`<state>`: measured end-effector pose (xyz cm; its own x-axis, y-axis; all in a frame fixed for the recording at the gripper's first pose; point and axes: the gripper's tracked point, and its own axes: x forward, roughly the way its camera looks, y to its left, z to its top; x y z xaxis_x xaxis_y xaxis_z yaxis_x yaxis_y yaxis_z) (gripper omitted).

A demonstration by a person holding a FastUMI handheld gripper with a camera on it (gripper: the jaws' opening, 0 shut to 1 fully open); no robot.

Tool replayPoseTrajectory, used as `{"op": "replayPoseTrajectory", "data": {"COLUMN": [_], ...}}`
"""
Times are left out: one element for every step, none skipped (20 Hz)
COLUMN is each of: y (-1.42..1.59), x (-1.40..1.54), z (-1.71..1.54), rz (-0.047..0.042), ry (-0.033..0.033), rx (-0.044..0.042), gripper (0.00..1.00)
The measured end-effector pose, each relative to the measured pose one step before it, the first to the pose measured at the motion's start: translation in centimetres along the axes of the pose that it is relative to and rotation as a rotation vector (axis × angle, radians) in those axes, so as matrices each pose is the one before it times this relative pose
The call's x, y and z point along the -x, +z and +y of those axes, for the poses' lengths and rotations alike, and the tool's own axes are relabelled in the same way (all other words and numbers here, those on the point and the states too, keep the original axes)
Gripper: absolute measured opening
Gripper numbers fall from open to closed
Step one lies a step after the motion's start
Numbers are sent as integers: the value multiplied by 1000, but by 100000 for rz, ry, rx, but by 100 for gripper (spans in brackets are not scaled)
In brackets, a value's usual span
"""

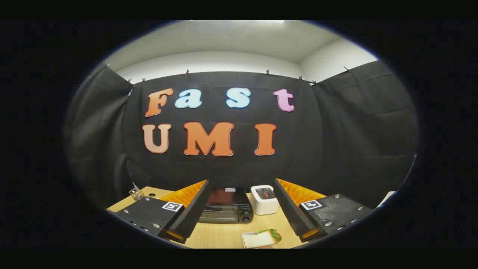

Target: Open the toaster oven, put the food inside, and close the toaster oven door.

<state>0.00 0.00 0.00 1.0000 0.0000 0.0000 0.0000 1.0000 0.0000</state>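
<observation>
A small black toaster oven stands on the wooden table with its door closed and two knobs on its right side. It sits beyond my fingers, partly behind the left one. A sandwich with green lettuce lies on a small white plate, nearer to me, between the fingers and closer to the right one. My gripper is open and held high above the table, with nothing between its fingers.
A white boxy appliance stands just right of the oven. A small clear object lies at the table's far left corner. The black cloth wall closes in the back and both sides.
</observation>
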Motion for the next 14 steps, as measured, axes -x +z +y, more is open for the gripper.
{"op": "replayPoseTrajectory", "data": {"y": [28,13,68,166,3,60,-90,-77,-111,-143,-167,-53,-75,-93], "x": [41,-14,11,139,25,6,80,54,55,-78,-4,58,84,5], "z": [-196,-44,107,100,54,70,47,187,245,251,197,228,218,252], "rz": [-81,-22,-190,-259,-194,-61,212,202,97,225,188,134,127,259], "ry": [-213,-177,223,293,266,210,245,329,349,390,346,299,478,462], "rx": [386,224,74,-31,-46,-109,-204,-351,-160,215,354,419,267,-46], "gripper": [99,99,99,99,99,99,99,99,99,99,99,99,99,99]}}
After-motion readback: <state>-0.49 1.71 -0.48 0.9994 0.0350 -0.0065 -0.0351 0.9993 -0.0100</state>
